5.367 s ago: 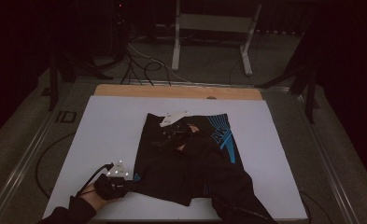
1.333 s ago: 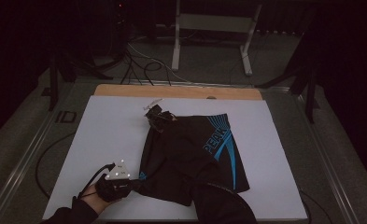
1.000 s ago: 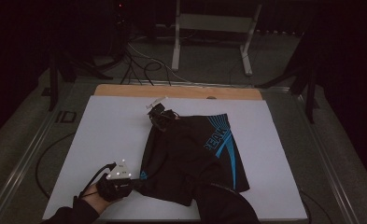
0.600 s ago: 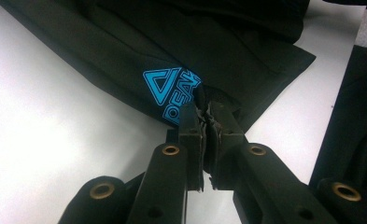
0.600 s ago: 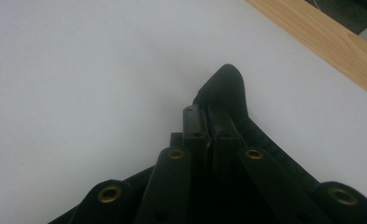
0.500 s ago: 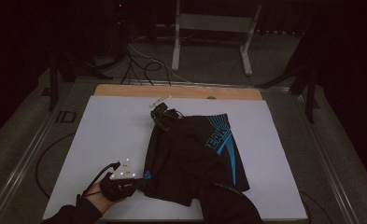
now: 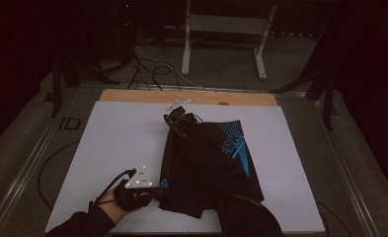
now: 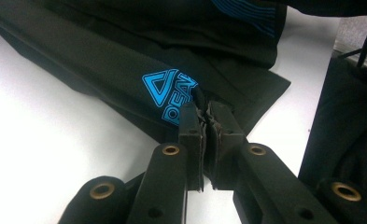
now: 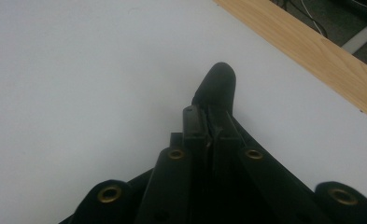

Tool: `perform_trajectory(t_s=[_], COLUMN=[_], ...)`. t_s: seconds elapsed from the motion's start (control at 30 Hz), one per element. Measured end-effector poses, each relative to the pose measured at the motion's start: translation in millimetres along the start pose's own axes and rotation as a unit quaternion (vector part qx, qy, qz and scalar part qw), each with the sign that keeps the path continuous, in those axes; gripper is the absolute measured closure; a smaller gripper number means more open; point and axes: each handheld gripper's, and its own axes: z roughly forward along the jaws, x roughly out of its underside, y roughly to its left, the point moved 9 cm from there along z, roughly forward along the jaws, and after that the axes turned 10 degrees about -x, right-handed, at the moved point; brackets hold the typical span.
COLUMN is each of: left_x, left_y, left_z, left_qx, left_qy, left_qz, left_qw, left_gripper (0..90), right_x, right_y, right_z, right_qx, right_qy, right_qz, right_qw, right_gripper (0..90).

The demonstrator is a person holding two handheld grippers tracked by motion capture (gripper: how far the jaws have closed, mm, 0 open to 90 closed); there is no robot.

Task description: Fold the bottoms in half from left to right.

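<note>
A pair of black shorts (image 7: 206, 160) with blue print lies stretched along the white table (image 7: 112, 138). At the near left, my left gripper (image 7: 151, 191) is shut on the shorts' near corner beside a blue logo (image 8: 169, 95). In the left gripper view the jaws of the left gripper (image 8: 203, 112) pinch bunched black cloth. My right gripper (image 7: 179, 119) sits at the far middle of the table, shut on the shorts' far corner. In the right gripper view a nub of black fabric (image 9: 217, 84) pokes out past the closed jaws of the right gripper (image 9: 209, 116).
A wooden strip (image 7: 132, 95) runs along the table's far edge, just beyond the right gripper. Behind it are floor cables (image 7: 152, 69) and a metal stand (image 7: 221, 24). A dark sleeve (image 7: 248, 219) lies over the shorts' near right part. Bare white tabletop spreads to the left.
The right gripper has carried the shorts' far corner away from the person and leftward, drawing the cloth out long. The left gripper has shifted a little right, still holding.
</note>
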Motion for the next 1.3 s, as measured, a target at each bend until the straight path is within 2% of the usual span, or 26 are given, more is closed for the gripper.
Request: perform_trajectory(t_s=[0.3,0.63,1.3], left_x=[-13.1,-25.7,-45.8], left_y=[-6.8,-12.9,-24.3], left_z=[3.7,7.6,19.9], left_qx=[0.008,0.015,0.027], left_qy=[-0.005,-0.012,-0.016], left_qz=[0.015,0.023,0.046], left_qw=[0.9999,0.9996,0.9984], left_gripper=[85.3,85.3,85.3], right_x=[3.8,13.9,28.9], right_y=[-9.2,-23.8,-43.8], right_z=[-17.4,-39.7,-66.2], right_qx=[0.01,0.021,0.039], right_qy=[-0.007,-0.02,-0.025], right_qz=[-0.003,0.009,0.014], right_qw=[0.9999,0.9996,0.9988], right_gripper=[87.7,87.6,87.7])
